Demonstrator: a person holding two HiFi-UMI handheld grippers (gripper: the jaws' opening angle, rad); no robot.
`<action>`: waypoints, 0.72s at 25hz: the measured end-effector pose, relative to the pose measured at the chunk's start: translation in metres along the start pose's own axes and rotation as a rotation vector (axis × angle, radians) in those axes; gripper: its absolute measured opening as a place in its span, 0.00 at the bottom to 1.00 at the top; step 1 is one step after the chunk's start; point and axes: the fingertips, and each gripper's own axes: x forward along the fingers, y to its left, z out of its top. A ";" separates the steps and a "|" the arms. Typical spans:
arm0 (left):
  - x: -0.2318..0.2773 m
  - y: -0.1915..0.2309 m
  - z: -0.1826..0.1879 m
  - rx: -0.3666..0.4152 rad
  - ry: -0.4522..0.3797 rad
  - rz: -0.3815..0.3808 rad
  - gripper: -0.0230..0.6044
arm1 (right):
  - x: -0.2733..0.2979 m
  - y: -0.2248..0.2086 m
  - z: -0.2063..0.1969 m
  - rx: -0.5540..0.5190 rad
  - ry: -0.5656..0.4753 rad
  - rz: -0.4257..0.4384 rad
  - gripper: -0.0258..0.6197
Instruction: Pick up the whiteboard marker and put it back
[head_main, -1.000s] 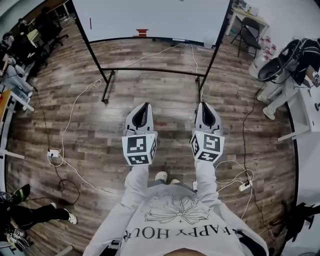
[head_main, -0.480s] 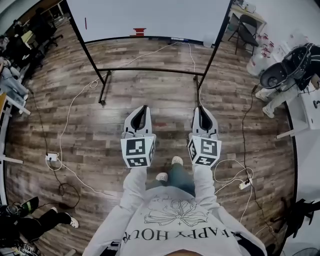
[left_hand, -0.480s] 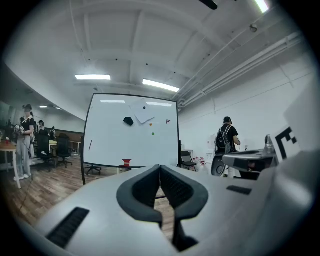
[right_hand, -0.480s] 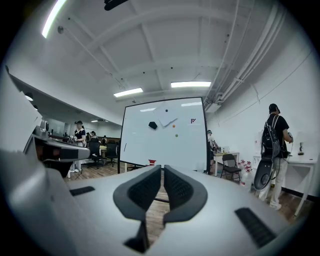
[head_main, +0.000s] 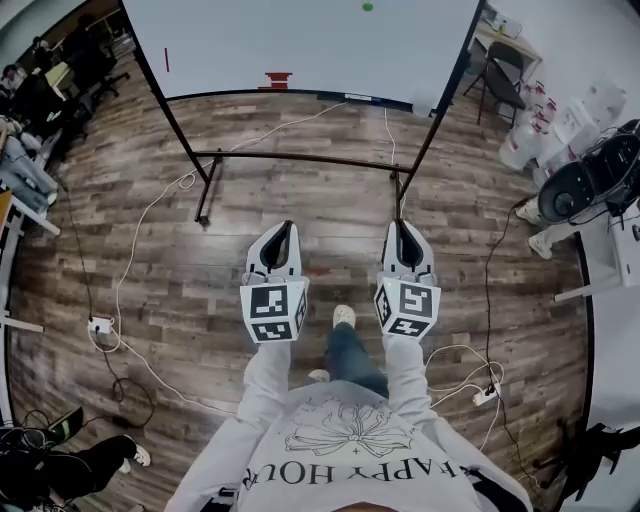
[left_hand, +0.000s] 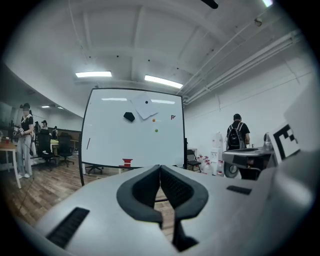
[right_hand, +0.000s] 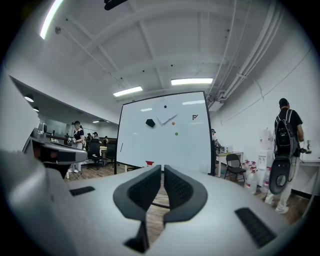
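A white whiteboard (head_main: 300, 40) on a black wheeled stand fills the top of the head view. A small red object (head_main: 277, 79) sits on its tray, and a thin dark red stroke (head_main: 166, 58) shows near its left edge; I cannot tell which is the marker. My left gripper (head_main: 285, 226) and right gripper (head_main: 402, 224) are held side by side over the wood floor, well short of the board, both shut and empty. The left gripper (left_hand: 160, 167) faces the board (left_hand: 132, 130) and the red object (left_hand: 127, 162). So does the right gripper (right_hand: 162, 167), with the board (right_hand: 165, 135) ahead.
The stand's low crossbar (head_main: 300, 158) and feet lie between me and the board. White cables (head_main: 140, 230) and a power strip (head_main: 100, 323) trail over the floor at left. A folding chair (head_main: 500, 70), water jugs (head_main: 530, 140) and a person (head_main: 590, 170) are at right.
The whiteboard has come nearer and larger in the head view as the person steps forward. Both grippers have travelled forward with the person, still shut and side by side.
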 end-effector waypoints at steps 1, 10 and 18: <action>0.013 0.001 0.003 0.003 -0.003 0.006 0.05 | 0.013 -0.006 0.002 0.002 -0.007 0.005 0.05; 0.144 0.013 0.035 -0.001 -0.018 0.058 0.05 | 0.149 -0.057 0.025 -0.016 -0.022 0.077 0.05; 0.226 0.021 0.043 -0.011 -0.012 0.105 0.05 | 0.231 -0.090 0.025 -0.022 -0.015 0.126 0.05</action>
